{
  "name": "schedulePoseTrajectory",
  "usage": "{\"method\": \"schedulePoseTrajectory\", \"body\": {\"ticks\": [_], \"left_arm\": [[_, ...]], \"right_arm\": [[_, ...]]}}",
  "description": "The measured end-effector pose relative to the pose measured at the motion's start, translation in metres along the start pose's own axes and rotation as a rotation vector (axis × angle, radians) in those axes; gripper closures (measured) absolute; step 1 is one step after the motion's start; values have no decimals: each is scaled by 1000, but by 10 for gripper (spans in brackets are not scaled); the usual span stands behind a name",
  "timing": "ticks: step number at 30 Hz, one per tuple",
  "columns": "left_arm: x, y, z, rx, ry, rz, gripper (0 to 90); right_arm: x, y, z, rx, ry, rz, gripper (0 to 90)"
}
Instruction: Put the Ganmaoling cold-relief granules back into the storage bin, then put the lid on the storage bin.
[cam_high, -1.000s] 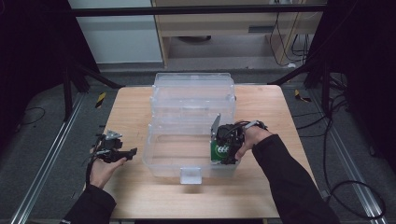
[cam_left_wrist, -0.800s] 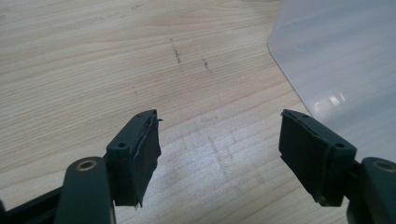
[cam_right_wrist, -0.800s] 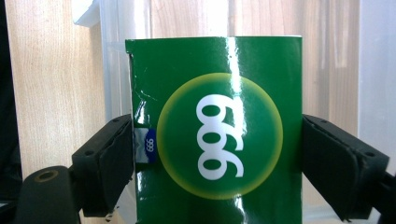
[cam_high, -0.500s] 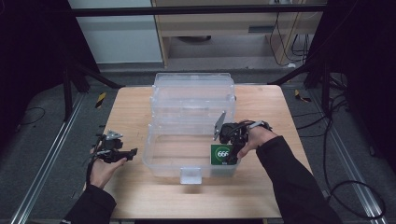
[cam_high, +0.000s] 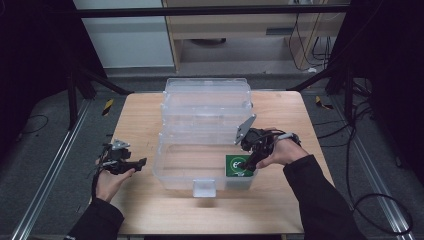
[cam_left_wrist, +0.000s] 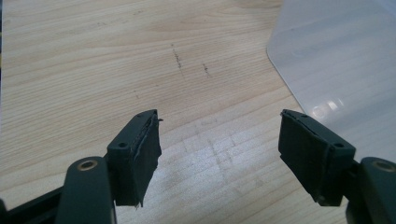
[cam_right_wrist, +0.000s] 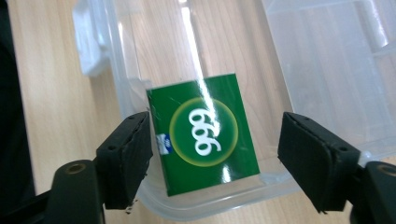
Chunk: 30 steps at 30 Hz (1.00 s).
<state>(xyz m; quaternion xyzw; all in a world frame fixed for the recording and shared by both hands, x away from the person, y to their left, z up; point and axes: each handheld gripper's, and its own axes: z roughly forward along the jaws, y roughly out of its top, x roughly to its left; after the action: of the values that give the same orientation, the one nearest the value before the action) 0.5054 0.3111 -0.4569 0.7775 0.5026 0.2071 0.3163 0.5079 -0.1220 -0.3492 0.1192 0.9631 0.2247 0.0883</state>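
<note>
— Green flat carton (cam_right_wrist: 203, 146) with a yellow-ringed "999" badge: where do the right tongs (cam_right_wrist: 219, 161) stand to it?

— Right over it, released. In the right gripper view the two black jaws stand wide apart with the carton lying between and below them; the near-left jaw overlaps its edge in the picture, but I cannot tell whether it touches. Nothing is gripped.

— And where does the carton lie?

— On the floor of the clear plastic storage box (cam_right_wrist: 327, 70), in the corner by the front wall, face up, a glare streak across the print. From the high view the same green carton (cam_high: 239, 165) sits at the box's front right corner, close under the right tongs (cam_high: 245, 162), which the person's right hand (cam_high: 280, 150) holds over the rim.

— The box itself?

— The clear box (cam_high: 175, 167) stands open in the middle of the pale wooden worktop (cam_high: 140, 120), its lid folded back on the far side and a small latch tab at the front wall.

— The left tongs?

— The left tongs (cam_left_wrist: 219, 154) are released too, jaws spread with only bare wood grain between them. A rounded corner of the clear plastic shows at the upper right of the left gripper view. In the high view the left tongs (cam_high: 137, 162) are held in the left hand (cam_high: 111, 177) low over the worktop, left of the box and apart from it, pointing toward its side wall.
</note>
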Motion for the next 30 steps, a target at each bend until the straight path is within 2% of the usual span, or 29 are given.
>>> {"method": "schedulePoseTrajectory", "body": {"ticks": [8, 16, 30], "left_arm": [[-1, 1, -1, -9, -1, -2, 287], [-1, 1, 0, -3, 1, 5, 287], [0, 1, 0, -7, 2, -2, 287]], "right_arm": [[11, 4, -5, -55, 18, 56, 314], [24, 6, 4, -81, 47, 56, 318], [32, 8, 26, -57, 93, 75, 352]]}}
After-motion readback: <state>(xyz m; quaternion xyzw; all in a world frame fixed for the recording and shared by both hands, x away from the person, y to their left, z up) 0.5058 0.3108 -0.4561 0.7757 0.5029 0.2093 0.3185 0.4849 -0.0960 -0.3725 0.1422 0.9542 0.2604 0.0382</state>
